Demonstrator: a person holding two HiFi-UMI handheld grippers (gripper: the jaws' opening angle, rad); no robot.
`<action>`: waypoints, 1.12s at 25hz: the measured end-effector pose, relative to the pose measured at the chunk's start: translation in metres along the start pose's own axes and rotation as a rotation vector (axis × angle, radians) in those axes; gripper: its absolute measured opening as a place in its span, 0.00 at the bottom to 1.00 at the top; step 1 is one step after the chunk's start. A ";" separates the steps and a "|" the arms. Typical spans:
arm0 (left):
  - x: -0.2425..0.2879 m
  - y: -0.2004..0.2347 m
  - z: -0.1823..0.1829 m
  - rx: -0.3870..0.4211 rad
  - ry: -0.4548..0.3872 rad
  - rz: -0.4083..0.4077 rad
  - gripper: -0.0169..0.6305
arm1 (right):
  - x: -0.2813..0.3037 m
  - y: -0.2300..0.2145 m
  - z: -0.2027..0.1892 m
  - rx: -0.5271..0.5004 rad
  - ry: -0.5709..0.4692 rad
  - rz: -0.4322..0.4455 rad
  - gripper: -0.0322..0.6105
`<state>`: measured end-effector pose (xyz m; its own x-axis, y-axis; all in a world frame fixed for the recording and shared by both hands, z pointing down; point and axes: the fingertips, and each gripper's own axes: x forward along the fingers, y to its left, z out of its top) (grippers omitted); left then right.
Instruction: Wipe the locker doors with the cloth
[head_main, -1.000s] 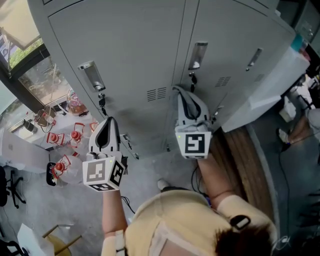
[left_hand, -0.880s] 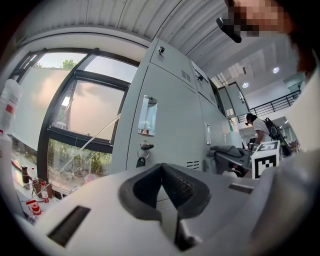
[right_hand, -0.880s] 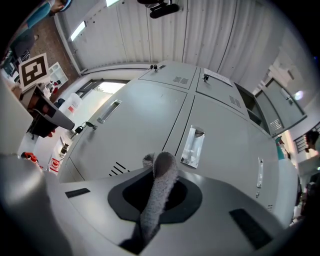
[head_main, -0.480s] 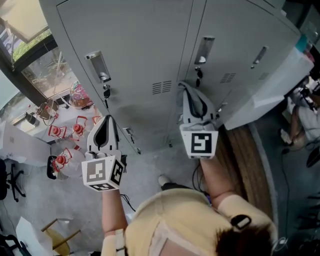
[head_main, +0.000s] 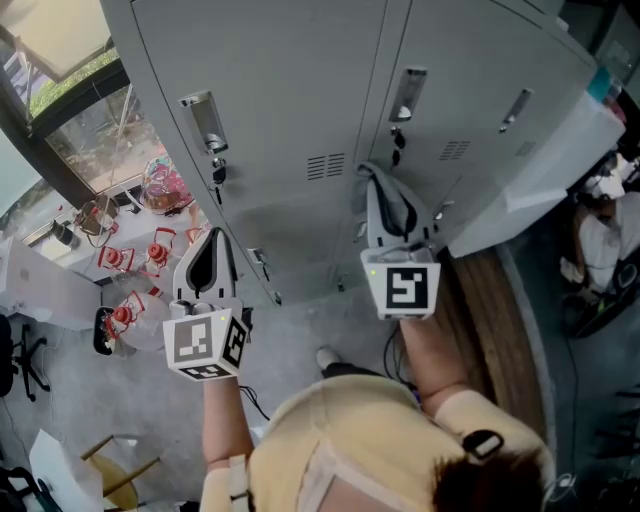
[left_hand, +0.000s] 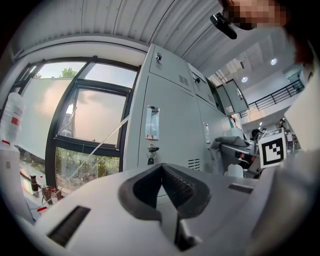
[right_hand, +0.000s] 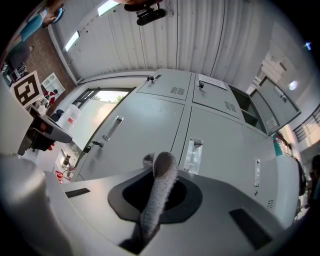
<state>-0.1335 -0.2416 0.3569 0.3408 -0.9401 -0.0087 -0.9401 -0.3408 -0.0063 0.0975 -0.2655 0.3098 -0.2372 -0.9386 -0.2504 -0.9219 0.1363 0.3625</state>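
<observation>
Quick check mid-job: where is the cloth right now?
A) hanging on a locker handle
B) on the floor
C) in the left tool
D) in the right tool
D: the right gripper view shows the grey cloth pinched between the jaws of the right tool, while the left tool is shut on nothing.

The setting is a locker area inside a large workplace hall of industrial build. A bank of tall grey sheet-metal lockers (head_main: 270, 100), fitted with louvred vents (head_main: 326, 166) and recessed metal handles (head_main: 204, 118), is set on a bare grey concrete floor (head_main: 130, 400). A ribbed white metal ceiling (left_hand: 125, 20) with round recessed lights (left_hand: 274, 62) is seen overhead. A tall black-framed window (left_hand: 85, 125) is placed beside the lockers, and a black-railed upper gallery (left_hand: 282, 92) is visible beyond.
</observation>
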 end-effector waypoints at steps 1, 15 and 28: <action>-0.001 -0.001 0.000 0.006 -0.001 0.000 0.03 | -0.002 0.001 0.002 0.003 -0.004 0.001 0.07; -0.021 -0.001 0.006 0.008 -0.024 0.000 0.03 | -0.020 0.017 0.010 0.035 -0.001 0.025 0.07; -0.028 0.002 0.004 -0.002 -0.033 0.001 0.03 | -0.029 0.026 0.014 0.029 -0.017 0.026 0.07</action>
<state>-0.1451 -0.2162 0.3530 0.3393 -0.9397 -0.0419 -0.9406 -0.3395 -0.0044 0.0759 -0.2304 0.3135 -0.2666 -0.9290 -0.2566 -0.9238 0.1704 0.3429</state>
